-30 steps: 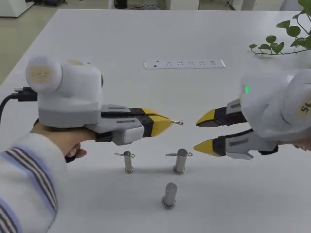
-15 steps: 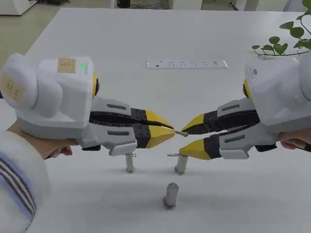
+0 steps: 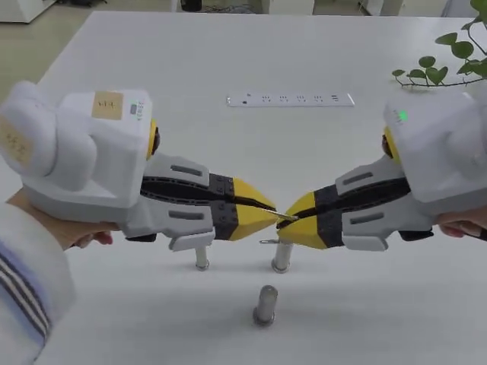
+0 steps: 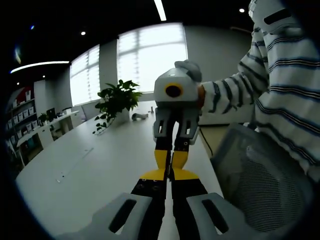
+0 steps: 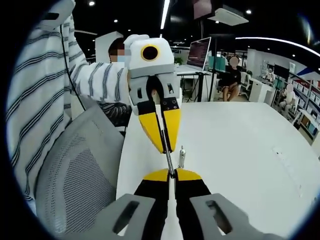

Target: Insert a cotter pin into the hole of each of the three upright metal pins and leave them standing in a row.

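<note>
- Head view: the left gripper [image 3: 272,216] comes in from the left and the right gripper [image 3: 283,226] from the right. Their yellow tips meet nose to nose above the white table [image 3: 228,53].
- Each gripper's fingers are pressed together. A thin cotter pin [image 3: 286,217] bridges the two tips, pinched at both ends.
- Just below the tips stand two uprights side by side. The back-left metal pin [image 3: 201,258] has its top hidden behind the left gripper. The back-right metal pin [image 3: 281,256] has a second cotter pin [image 3: 268,242] sticking out to its left near the top.
- The front metal pin [image 3: 265,306] stands alone nearer the person, apart from the other two, with nothing through it.
- A power strip [image 3: 290,99] lies far back on the table, and a plant [image 3: 449,57] is at the far right edge.
- Left gripper view: the left gripper [image 4: 170,173] has its fingers closed with only a hairline between them, tip to tip with the right gripper [image 4: 171,159]. I cannot make out the cotter pin here.
- A striped sleeve [image 4: 280,75] holds the right gripper. A mesh chair [image 4: 260,185] is on the right and a plant [image 4: 117,100] stands beyond.
- Right gripper view: the right gripper [image 5: 171,175] pinches the near end of the cotter pin [image 5: 169,160]. The pin runs up into the closed tips of the left gripper [image 5: 165,149].
- A metal pin [image 5: 182,156] stands upright on the table [image 5: 240,150] just beside the tips. A chair [image 5: 75,170] is on the left and a monitor [image 5: 202,52] is behind.
</note>
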{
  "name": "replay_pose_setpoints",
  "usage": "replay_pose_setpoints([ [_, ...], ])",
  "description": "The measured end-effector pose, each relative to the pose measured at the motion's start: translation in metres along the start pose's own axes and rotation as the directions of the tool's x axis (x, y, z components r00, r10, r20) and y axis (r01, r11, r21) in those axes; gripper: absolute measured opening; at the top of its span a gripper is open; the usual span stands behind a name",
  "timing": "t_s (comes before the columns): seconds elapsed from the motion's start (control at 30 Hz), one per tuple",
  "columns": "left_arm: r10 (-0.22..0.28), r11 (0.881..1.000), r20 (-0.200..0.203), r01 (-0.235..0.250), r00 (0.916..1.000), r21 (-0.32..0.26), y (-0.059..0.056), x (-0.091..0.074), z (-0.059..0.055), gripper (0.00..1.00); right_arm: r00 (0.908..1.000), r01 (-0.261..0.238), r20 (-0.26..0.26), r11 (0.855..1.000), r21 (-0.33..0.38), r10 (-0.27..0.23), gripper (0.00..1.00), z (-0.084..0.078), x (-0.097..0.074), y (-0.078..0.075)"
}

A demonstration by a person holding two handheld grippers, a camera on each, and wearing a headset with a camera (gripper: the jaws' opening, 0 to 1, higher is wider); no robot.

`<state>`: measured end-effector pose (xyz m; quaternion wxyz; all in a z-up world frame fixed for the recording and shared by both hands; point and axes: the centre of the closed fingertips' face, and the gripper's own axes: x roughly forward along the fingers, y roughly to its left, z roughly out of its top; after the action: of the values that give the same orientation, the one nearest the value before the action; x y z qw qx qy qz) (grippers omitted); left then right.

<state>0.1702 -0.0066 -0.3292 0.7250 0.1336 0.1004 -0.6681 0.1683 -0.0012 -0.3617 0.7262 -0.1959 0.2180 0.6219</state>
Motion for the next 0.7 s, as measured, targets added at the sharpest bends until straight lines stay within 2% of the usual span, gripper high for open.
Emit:
replay_pose_setpoints([
  [0.27,-0.026,1.000,-0.050,0.026,0.9984,0.004,-0.008,0.004,-0.015,0.00,0.9992,-0.036,-0.016,0.999,0.024,0.037,0.00,-0.004,-0.002,0.012],
  [0.33,-0.027,1.000,-0.050,0.026,0.9984,-0.016,-0.009,0.004,-0.017,0.01,0.9990,-0.039,-0.023,0.999,0.023,0.039,0.00,-0.007,-0.002,0.014],
  [0.37,-0.024,0.998,-0.061,0.020,0.9979,-0.060,-0.010,0.004,-0.020,0.04,0.9989,-0.039,-0.026,0.999,0.022,0.039,0.00,-0.009,-0.002,0.016],
  [0.4,-0.030,0.997,-0.075,0.024,0.9967,-0.072,-0.011,0.004,-0.024,0.08,0.9989,-0.037,-0.030,0.999,0.025,0.037,0.00,-0.011,-0.003,0.016],
  [0.47,-0.028,0.998,-0.088,0.023,0.9958,-0.057,-0.013,0.005,-0.029,0.16,0.9987,-0.029,-0.040,0.999,0.037,0.031,0.00,-0.017,-0.004,0.017],
  [0.53,-0.036,0.997,-0.122,0.027,0.9919,-0.073,-0.018,0.007,-0.041,0.22,0.9981,-0.022,-0.056,0.999,0.047,0.025,0.00,-0.026,-0.006,0.019],
  [0.7,-0.049,0.994,-0.155,0.033,0.9868,-0.104,-0.025,0.015,-0.060,0.24,0.9923,0.004,-0.124,0.997,0.081,0.006,0.00,-0.056,-0.008,0.022],
])
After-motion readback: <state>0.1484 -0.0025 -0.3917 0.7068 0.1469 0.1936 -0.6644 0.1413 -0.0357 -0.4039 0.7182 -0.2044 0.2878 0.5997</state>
